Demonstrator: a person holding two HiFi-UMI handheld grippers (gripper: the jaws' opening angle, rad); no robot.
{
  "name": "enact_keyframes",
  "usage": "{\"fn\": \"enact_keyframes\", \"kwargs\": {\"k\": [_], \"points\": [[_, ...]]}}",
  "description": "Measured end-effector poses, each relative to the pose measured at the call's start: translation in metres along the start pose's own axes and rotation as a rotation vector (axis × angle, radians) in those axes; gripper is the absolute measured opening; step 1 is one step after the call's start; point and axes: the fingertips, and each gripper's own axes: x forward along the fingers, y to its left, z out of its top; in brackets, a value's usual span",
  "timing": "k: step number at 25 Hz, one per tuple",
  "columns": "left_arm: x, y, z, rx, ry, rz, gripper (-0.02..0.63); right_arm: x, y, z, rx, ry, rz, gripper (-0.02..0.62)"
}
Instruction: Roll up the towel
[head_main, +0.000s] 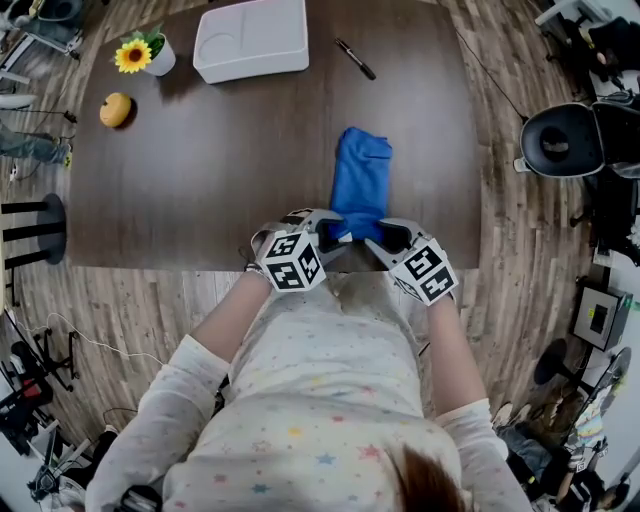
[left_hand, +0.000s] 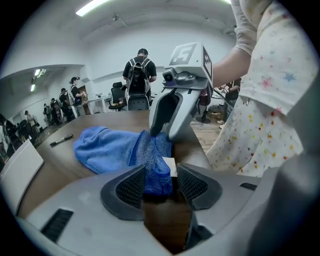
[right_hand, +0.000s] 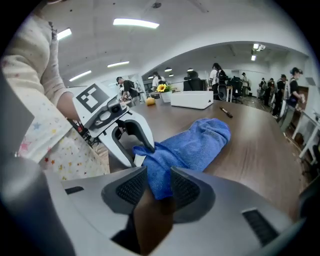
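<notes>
The left claw (head_main: 327, 234) and right claw (head_main: 374, 238) are each clenching a near corner of the blue towel (head_main: 360, 178) lying on the surface (head_main: 230, 150).

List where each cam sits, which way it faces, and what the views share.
Head view: on the person's head, facing steeply down at table, towel, left gripper, right gripper; shirt and forearms show.
Left gripper view: on the left gripper, along its jaws shut on the towel, toward the right gripper; shirt at right.
Right gripper view: on the right gripper, along its jaws shut on the towel, up the table; shirt at left.
Shared: towel and both grippers in all.
</notes>
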Motion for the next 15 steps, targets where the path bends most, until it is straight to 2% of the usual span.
{"fn": "enact_keyframes", "kwargs": {"k": [2, 5, 7, 11, 13, 15], "points": [[0.001, 0.003, 0.000, 0.012, -0.004, 0.002, 0.173, 0.004, 0.003, -0.003, -0.073, 0.032, 0.000, 0.160], [-0.004, 0.013, 0.005, -0.055, -0.050, 0.013, 0.165, 0.007, 0.002, -0.003, -0.146, 0.075, -0.020, 0.163], [-0.010, 0.019, 0.009, -0.094, -0.082, 0.030, 0.150, 0.010, 0.001, -0.006, -0.171, 0.096, -0.028, 0.163], [-0.022, 0.022, 0.019, -0.105, -0.127, 0.061, 0.117, 0.012, 0.000, -0.011, -0.187, 0.123, -0.038, 0.163], [-0.030, 0.021, 0.026, -0.091, -0.155, 0.085, 0.115, 0.012, 0.000, -0.012, -0.182, 0.127, -0.042, 0.163], [-0.030, 0.012, 0.029, -0.024, -0.143, 0.078, 0.115, 0.012, 0.001, -0.010, -0.176, 0.122, -0.041, 0.161]]}}
